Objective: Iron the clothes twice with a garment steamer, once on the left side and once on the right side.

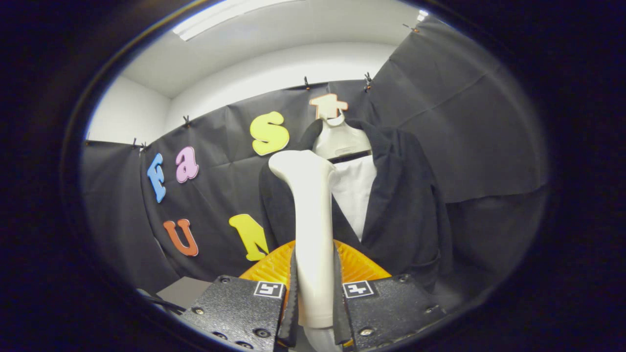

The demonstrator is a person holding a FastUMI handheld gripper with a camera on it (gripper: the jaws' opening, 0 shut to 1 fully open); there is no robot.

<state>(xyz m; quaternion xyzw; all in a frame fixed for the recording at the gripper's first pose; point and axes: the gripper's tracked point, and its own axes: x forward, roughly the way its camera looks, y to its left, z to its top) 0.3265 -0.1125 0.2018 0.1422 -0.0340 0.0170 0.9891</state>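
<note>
A white garment steamer [313, 225] stands upright between my two black fingers [264, 305], which press on its handle from both sides. My gripper [314, 293] is shut on it. The steamer's head points up and left, close to the left front of a black jacket [406, 205]. The jacket hangs on a white hanger [340, 139] against the booth wall, open at the front over a white panel [357, 190]. The steamer's handle covers part of the jacket's left half.
An orange ribbed surface [359, 264] lies just beyond my fingers, under the steamer. A grey box corner [183, 291] sits low to the left. Black cloth walls close in behind the jacket and on both sides.
</note>
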